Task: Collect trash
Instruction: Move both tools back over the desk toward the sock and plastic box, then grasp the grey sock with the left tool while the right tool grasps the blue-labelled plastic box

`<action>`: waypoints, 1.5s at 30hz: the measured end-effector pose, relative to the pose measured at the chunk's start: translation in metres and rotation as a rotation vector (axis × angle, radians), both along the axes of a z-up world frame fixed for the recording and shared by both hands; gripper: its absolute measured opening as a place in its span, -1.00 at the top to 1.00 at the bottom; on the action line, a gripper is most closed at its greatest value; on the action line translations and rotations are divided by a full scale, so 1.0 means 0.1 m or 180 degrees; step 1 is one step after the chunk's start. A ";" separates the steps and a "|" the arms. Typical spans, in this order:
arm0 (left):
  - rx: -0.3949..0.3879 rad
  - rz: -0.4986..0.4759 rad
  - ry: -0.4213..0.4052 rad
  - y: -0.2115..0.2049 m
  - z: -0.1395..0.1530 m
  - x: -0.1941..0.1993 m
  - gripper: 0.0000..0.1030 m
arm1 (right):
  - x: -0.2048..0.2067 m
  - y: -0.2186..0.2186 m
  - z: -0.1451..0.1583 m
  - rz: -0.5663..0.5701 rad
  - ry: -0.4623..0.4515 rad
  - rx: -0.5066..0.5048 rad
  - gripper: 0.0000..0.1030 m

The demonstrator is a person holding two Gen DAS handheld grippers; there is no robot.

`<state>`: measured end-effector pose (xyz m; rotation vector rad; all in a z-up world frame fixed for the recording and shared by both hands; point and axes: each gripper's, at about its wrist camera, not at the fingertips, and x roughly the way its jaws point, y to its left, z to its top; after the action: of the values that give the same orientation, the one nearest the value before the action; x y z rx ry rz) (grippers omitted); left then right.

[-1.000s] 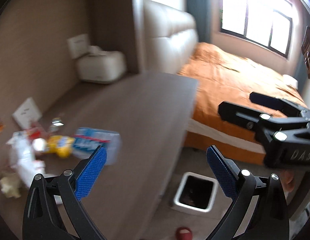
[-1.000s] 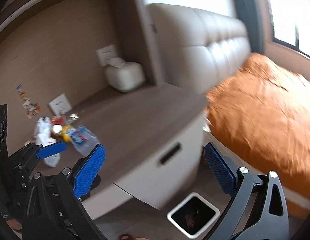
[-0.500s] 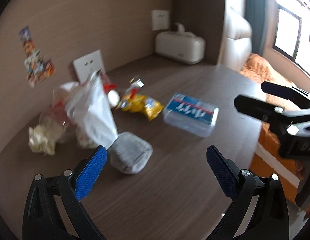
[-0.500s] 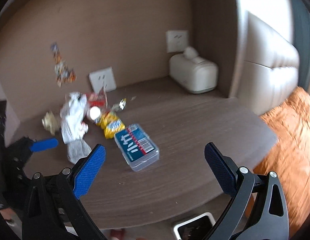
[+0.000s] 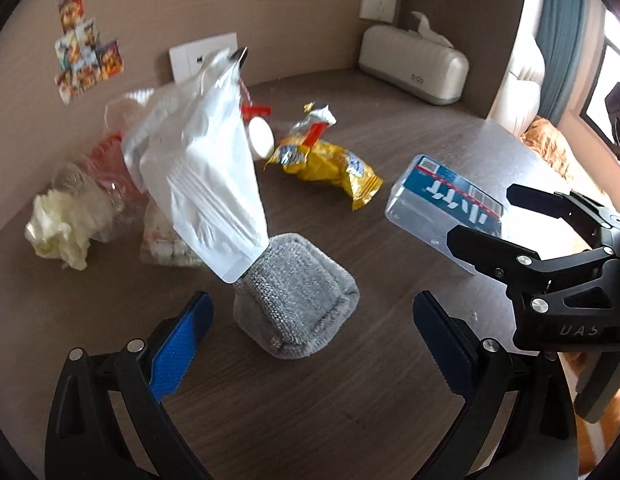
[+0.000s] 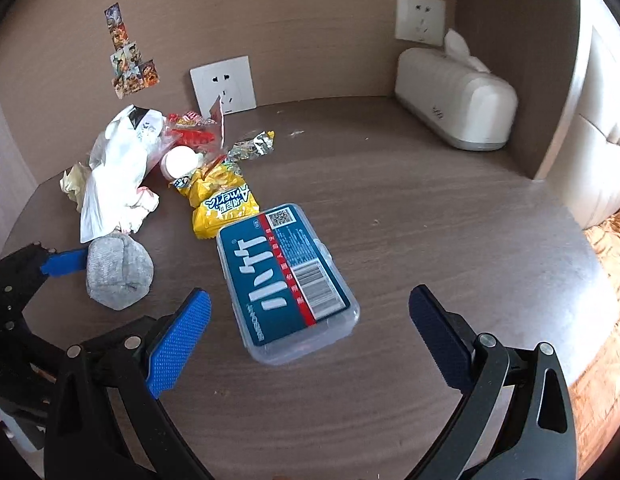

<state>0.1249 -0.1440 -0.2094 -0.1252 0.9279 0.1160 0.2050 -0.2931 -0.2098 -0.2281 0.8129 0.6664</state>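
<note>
Trash lies on a dark wooden tabletop (image 5: 390,380). A grey scouring pad (image 5: 296,292) (image 6: 118,272) sits just beyond my open left gripper (image 5: 310,340). Behind it stand a white plastic bag (image 5: 202,168) (image 6: 114,176), a crumpled tissue (image 5: 60,224), a yellow snack wrapper (image 5: 330,164) (image 6: 222,200) and red wrappers (image 6: 190,132). A clear plastic box with a blue label (image 6: 286,280) (image 5: 442,204) lies between the fingers of my open right gripper (image 6: 310,328), which holds nothing.
A white tissue box (image 6: 454,100) (image 5: 414,66) stands at the back right corner. Wall sockets (image 6: 224,84) and stickers (image 6: 130,68) are on the brown wall. An orange bedspread (image 6: 606,264) lies past the table's right edge.
Both grippers swung from the bed and floor bin toward the tabletop and closed in on the trash. The pad and the box now sit near the fingers.
</note>
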 end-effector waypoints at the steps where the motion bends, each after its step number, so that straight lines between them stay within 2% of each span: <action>1: -0.0036 0.0015 0.0009 0.02 -0.02 0.01 -0.90 | 0.02 0.02 -0.01 0.0021 0.0017 -0.0008 -0.92; 5: 0.0009 0.0078 -0.0012 0.06 -0.04 0.03 -0.83 | 0.08 0.07 -0.06 0.0034 -0.0014 -0.0128 -0.92; 8: -0.0056 0.0144 -0.0069 0.12 -0.02 0.06 -0.57 | 0.09 0.08 -0.12 0.0091 0.0019 -0.0142 -0.92; 10: -0.0060 0.0190 -0.0112 0.15 0.00 0.05 -0.26 | 0.07 0.12 -0.15 0.0139 0.0017 -0.0161 -0.81; 11: -0.0059 0.0198 -0.0119 0.16 0.00 0.05 -0.23 | 0.03 0.14 -0.16 0.0165 -0.0077 -0.0192 -0.72; 13: -0.0081 0.0188 -0.0143 0.15 0.02 0.04 0.01 | -0.01 0.14 -0.15 0.0194 -0.0117 -0.0142 -0.49; 14: -0.0084 0.0184 -0.0147 0.15 0.02 0.04 0.05 | -0.03 0.15 -0.14 0.0201 -0.0136 -0.0126 -0.35; 15: -0.0097 0.0171 -0.0147 0.14 0.02 0.05 0.08 | -0.03 0.16 -0.14 0.0204 -0.0148 -0.0124 -0.33; 32: -0.0055 0.0071 -0.0131 0.11 0.02 0.04 0.11 | -0.06 0.19 -0.15 0.0149 -0.0171 -0.0093 -0.26; 35: -0.0040 0.0004 -0.0138 0.09 0.03 0.01 0.21 | -0.11 0.19 -0.14 0.0152 -0.0104 -0.0052 -0.25; 37: -0.0071 -0.0049 -0.0148 0.08 0.06 -0.01 0.35 | -0.14 0.17 -0.11 0.0152 0.0009 0.0050 -0.24; 40: -0.0131 -0.0152 -0.0170 0.04 0.17 -0.04 0.40 | -0.20 0.10 0.00 0.0060 0.0023 0.0176 -0.23; 45: -0.0139 -0.0444 -0.0384 -0.16 0.56 -0.14 0.40 | -0.30 -0.16 0.38 -0.0171 -0.0025 0.0453 -0.21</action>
<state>0.1104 -0.1600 -0.1535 -0.1064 0.8163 -0.0407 0.1746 -0.3088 -0.1714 -0.0795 0.7582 0.6694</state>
